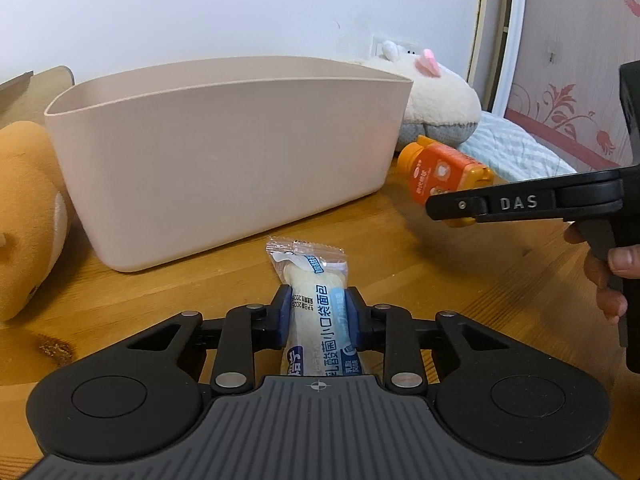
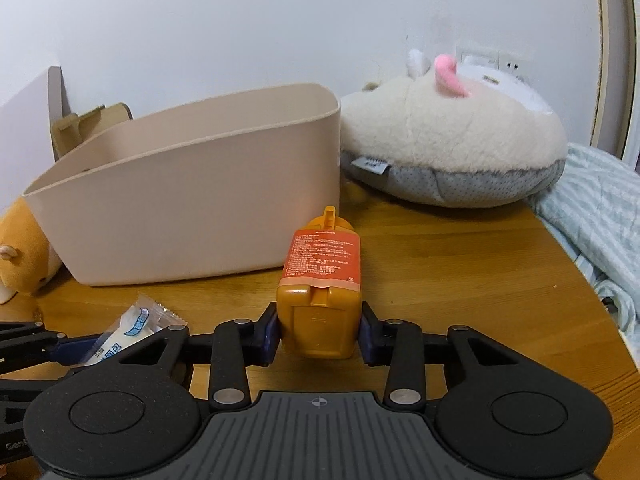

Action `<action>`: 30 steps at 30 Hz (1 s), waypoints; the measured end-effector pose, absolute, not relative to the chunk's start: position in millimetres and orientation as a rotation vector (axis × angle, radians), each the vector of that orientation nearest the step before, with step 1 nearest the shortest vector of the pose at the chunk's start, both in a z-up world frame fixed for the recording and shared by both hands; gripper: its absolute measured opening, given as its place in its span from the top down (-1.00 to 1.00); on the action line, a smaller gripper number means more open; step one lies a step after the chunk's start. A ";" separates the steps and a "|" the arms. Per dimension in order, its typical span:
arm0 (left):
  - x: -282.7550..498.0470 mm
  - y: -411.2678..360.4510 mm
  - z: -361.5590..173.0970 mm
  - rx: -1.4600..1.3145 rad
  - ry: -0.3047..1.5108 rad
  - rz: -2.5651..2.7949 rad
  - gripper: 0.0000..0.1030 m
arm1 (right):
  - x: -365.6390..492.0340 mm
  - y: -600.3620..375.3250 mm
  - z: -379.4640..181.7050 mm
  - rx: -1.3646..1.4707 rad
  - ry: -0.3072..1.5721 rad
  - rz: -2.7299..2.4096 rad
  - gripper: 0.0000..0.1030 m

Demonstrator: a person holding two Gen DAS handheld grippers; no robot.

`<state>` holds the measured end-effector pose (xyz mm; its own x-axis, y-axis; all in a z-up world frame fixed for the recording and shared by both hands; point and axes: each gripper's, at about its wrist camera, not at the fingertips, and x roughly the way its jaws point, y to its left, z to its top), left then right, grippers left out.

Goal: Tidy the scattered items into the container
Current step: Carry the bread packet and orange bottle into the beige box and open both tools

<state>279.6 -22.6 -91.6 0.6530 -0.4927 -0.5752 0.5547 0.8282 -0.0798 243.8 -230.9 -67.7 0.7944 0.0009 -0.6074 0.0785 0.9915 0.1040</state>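
Bread packet point(image 1: 316, 312), bottle point(image 2: 322, 280): jaws clamped.

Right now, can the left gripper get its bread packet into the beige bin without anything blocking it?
Probably yes. The left gripper is shut on the bread packet, and the beige bin stands open-topped just ahead with bare table between. It must lift over the near wall; the right gripper is off to the side.

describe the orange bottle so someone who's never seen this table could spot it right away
Find the tall beige plastic tub on the wooden table. By its right end lies a small orange plastic bottle, its base gripped by the right tongs. Unlike the soft white bread packet, it is hard, boxy and red-labelled.
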 end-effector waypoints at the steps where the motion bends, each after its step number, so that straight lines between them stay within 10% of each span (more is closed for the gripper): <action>1: 278.6 -22.0 -89.8 0.104 0.616 -0.596 0.47 | 241.8 -231.1 -65.1 0.127 0.646 -0.040 0.30; 30: 251.9 -4.5 -4.6 0.102 0.436 -0.598 0.49 | 201.8 -228.6 15.4 0.114 0.492 0.022 0.30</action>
<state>251.9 -4.5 -4.6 0.7384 -0.5229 -0.4259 0.5652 0.8243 -0.0321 201.8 -228.6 15.4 0.8813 0.0488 -0.4700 0.0062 0.9934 0.1148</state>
